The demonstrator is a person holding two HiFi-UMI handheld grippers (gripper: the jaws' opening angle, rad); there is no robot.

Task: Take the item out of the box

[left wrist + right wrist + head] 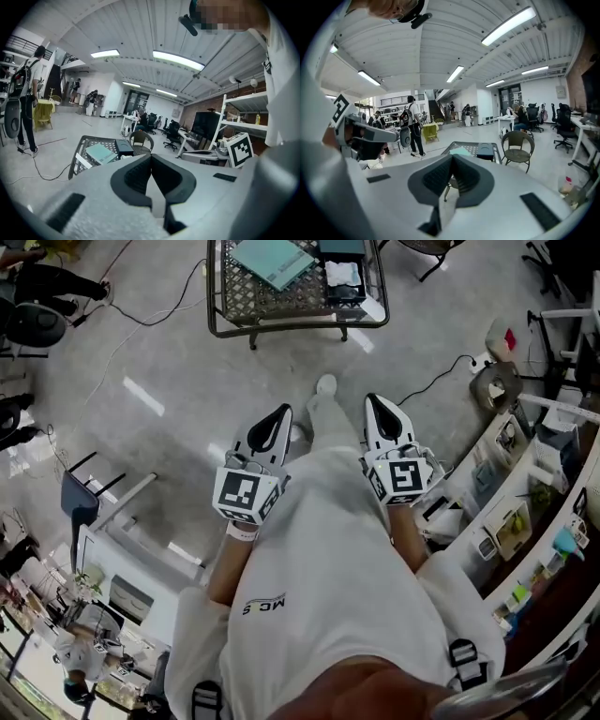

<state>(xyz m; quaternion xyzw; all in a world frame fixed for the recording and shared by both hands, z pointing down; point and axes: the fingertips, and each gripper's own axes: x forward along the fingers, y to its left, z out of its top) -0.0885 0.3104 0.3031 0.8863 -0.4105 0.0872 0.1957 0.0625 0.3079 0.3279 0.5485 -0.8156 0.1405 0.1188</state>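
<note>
**Left tongs (277, 418) and right tongs (378, 409) clenched, holding nothing**

Both tongs are held close in front of the wearer's white shirt (328, 559), tips pointing forward over the pale polished floor (169, 362). In the left gripper view the left tongs' (151, 157) dark ribbed pads meet at the tip with nothing between them. The right gripper view shows the right tongs (452, 157) pressed together in the same way, also empty.

Well ahead of both tongs stands a metal mesh surface (217, 306). A teal flat box (272, 261) lies near its middle. A black box (343, 292) sits beside it, toward the right edge as the head view shows it, with a white packet (342, 274) on top. Neither tongs touch the surface or the boxes. Which box holds the item cannot be told.

A round-backed chair (518, 145) stands past the surface. A person with a backpack (412, 123) stands farther off. A dark cable (141, 317) trails across the floor beside the surface's left edge.
</note>
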